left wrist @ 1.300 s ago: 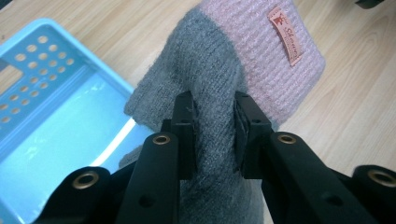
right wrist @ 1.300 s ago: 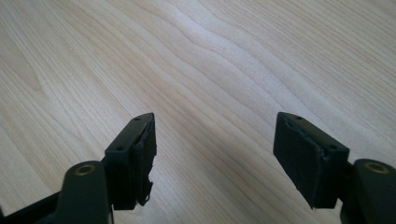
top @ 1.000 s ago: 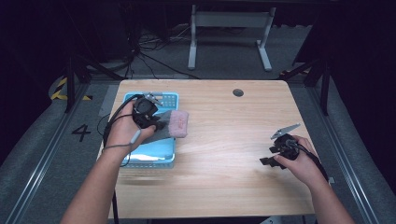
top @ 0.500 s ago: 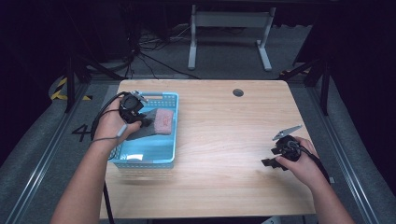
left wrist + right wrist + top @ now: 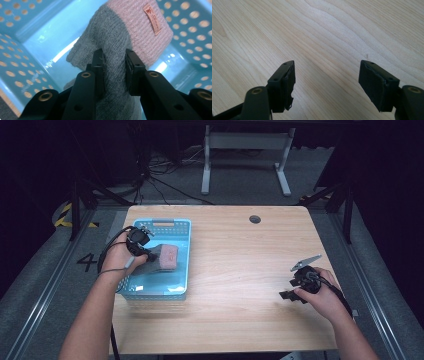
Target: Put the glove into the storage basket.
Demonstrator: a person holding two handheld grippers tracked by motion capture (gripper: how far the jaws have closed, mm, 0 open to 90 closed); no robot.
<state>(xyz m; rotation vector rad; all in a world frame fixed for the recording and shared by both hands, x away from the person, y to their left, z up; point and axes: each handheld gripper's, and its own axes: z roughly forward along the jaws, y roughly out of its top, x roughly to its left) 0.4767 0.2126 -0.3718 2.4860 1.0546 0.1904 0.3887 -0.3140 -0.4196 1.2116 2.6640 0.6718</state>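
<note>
A grey knitted sock with a pink cuff [image 5: 167, 258] hangs inside the light blue perforated basket [image 5: 180, 231] at the table's left. My left gripper [image 5: 145, 254] is shut on the sock's grey part, and in the left gripper view the two jaws pinch the sock [image 5: 112, 47] in a fold. A small pink label [image 5: 153, 18] sits on the cuff. My right gripper [image 5: 294, 287] rests low over the bare wood at the table's right. Its fingertips [image 5: 287, 75] stand wide apart with nothing between them.
The wooden table [image 5: 235, 270] has a round cable hole [image 5: 255, 219] near its far edge. A grey plate [image 5: 306, 262] sticks out from the right gripper. Dark floor, cables and a white stand frame [image 5: 245, 150] lie beyond the table.
My left gripper has carried the sock left and down into the basket, and the basket now sits a little farther left. The right gripper has stayed put.
</note>
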